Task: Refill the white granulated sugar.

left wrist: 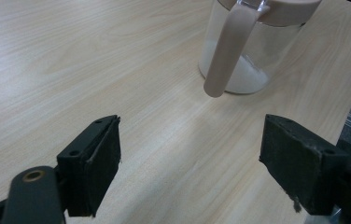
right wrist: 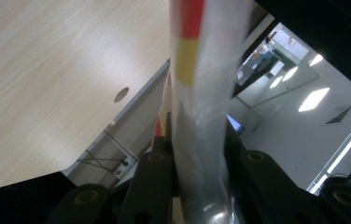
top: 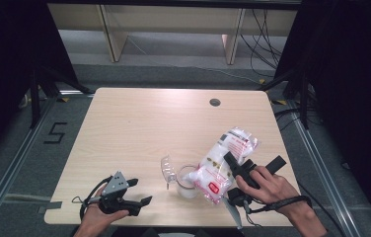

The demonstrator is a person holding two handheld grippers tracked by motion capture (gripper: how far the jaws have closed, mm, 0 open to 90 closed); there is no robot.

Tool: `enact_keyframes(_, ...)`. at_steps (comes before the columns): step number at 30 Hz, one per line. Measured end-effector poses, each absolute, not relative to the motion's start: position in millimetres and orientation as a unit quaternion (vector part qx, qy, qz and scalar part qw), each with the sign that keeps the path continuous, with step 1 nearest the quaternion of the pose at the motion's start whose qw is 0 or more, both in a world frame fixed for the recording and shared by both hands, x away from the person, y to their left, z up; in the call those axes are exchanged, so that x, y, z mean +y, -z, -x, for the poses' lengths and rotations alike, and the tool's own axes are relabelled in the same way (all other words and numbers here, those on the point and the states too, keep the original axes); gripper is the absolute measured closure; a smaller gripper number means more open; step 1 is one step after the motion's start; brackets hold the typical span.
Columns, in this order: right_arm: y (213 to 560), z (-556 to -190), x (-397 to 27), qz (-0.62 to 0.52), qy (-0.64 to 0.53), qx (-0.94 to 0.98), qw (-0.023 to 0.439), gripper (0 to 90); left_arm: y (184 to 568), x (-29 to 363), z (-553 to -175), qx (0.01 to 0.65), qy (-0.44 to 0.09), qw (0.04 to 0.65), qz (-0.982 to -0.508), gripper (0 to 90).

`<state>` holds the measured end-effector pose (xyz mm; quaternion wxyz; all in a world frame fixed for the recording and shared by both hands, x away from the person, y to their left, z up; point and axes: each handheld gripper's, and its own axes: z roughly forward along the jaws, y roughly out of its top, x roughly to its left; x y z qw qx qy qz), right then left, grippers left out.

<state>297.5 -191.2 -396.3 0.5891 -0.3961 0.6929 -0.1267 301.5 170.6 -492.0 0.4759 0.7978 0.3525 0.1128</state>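
Right claw [top: 238, 170] clamped on bag [top: 223, 165], tipped over jar [top: 187, 182], pouring. Left claw [top: 136, 192] apart, idle on tabletop [top: 139, 128]. Next: tilt the bag further.

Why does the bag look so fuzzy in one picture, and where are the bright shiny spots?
Right gripper view: the bag sits right against the lens, so it blurs; ceiling lights glare white. High view: soft sheen on the table, dark surroundings. Left gripper view: the jar looks sharp, evenly lit.
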Motion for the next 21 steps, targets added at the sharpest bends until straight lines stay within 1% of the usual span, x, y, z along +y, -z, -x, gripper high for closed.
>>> enact_keyframes(3,398.2,-299.0,-191.5,0.384,0.122,0.701,0.588,80.8,491.5,170.5,-301.4,0.347,-0.110,0.475,-0.801,19.9)
enact_keyframes(9,402.0,-308.3,-190.4,0.397,0.128,0.696,0.585,81.4,491.2,171.5,-301.6,0.345,-0.112,0.472,-0.803,19.8)
enact_keyframes(14,401.3,-308.8,-192.3,0.393,0.129,0.693,0.590,81.6,491.3,171.2,-301.6,0.346,-0.112,0.472,-0.803,19.8)
enact_keyframes(15,400.1,-308.9,-192.1,0.393,0.129,0.697,0.586,81.7,491.3,171.2,-301.7,0.346,-0.113,0.471,-0.804,19.8)
enact_keyframes(16,399.9,-308.2,-192.8,0.390,0.128,0.695,0.591,81.7,491.0,172.3,-302.5,0.340,-0.118,0.464,-0.810,19.8)
enact_keyframes(21,397.2,-307.6,-192.3,0.393,0.127,0.692,0.592,81.8,491.6,170.5,-301.5,0.347,-0.110,0.475,-0.801,19.8)
